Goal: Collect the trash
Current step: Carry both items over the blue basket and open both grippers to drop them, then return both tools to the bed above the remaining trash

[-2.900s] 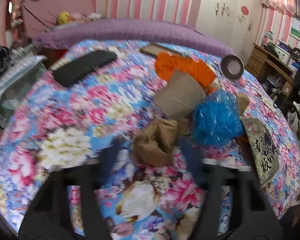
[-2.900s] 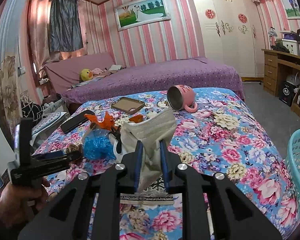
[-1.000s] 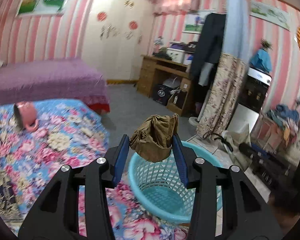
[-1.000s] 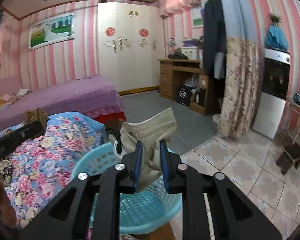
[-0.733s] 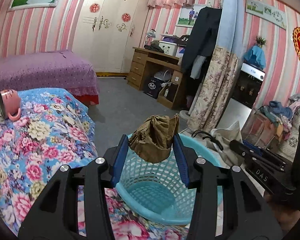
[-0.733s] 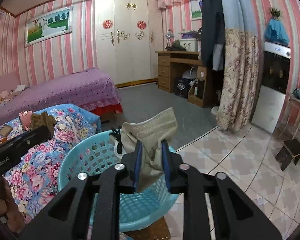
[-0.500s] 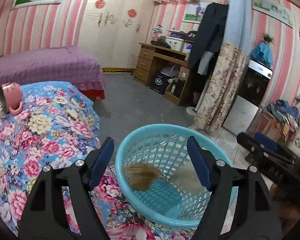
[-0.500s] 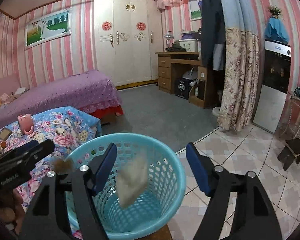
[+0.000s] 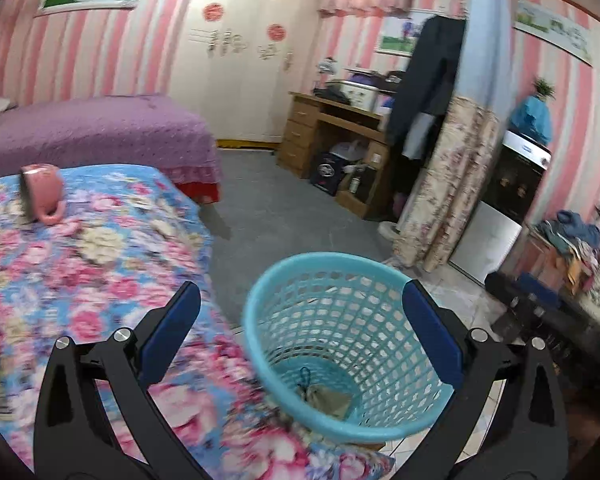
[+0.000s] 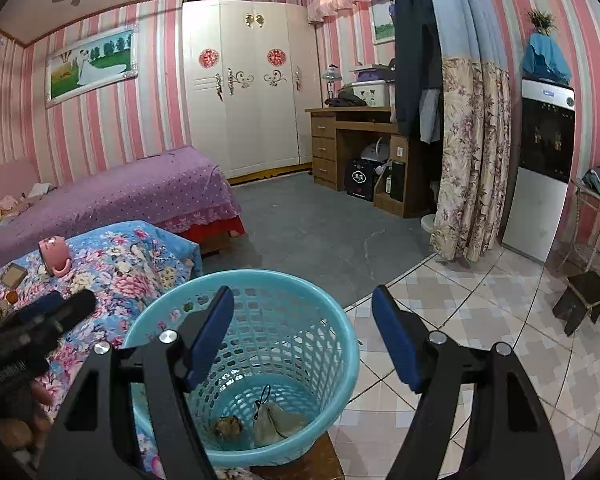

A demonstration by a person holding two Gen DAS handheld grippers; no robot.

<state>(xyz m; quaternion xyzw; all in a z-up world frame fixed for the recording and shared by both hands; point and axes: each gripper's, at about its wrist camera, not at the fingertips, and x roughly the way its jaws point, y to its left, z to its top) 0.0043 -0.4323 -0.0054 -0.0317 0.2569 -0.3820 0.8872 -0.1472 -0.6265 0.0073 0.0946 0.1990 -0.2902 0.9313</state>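
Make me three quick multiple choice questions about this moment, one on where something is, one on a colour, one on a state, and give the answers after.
1. Where is the face mask?
A. on the bed
B. in the basket
C. on the desk

2. What colour is the basket?
A. turquoise
B. red
C. white

3. How is the pink mug on the bed?
A. upright
B. on its side
C. upside down

Answers: 1 B, it lies on the basket's floor; 2 A, its lattice wall is turquoise; 3 B, its mouth faces sideways.
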